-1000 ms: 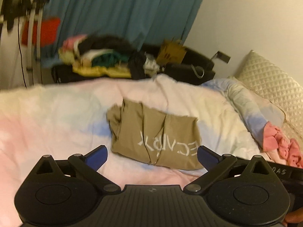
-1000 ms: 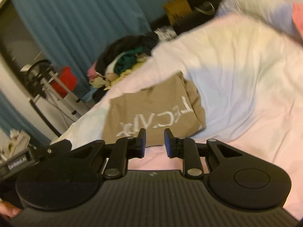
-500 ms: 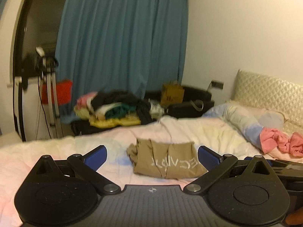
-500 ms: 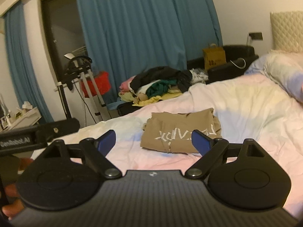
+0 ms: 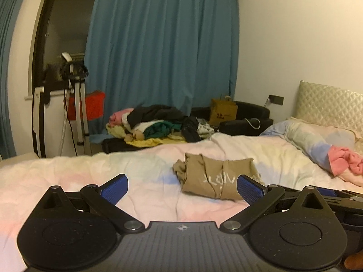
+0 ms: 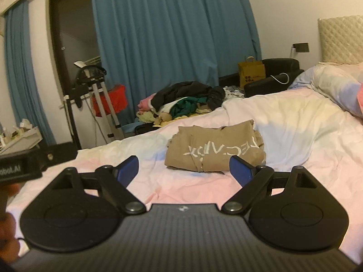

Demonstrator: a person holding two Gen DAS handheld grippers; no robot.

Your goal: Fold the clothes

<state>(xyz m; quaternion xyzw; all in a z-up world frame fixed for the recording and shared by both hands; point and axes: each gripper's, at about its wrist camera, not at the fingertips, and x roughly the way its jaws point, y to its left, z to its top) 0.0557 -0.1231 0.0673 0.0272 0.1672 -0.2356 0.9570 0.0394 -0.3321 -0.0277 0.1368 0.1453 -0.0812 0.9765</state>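
A folded tan shirt with white lettering lies on the pastel bedspread; it also shows in the right wrist view. My left gripper is open and empty, held back from the shirt near the bed's front. My right gripper is open and empty, also short of the shirt. A pile of unfolded clothes lies beyond the bed's far edge, also in the right wrist view.
Blue curtains hang behind. A tripod stand and red item are at the left. A brown paper bag sits on black furniture. A pillow and pink cloth lie at the right by the headboard.
Both grippers pulled back and tilted up from the shirt. The right gripper went from nearly shut to open. The shirt stays folded on the bed.
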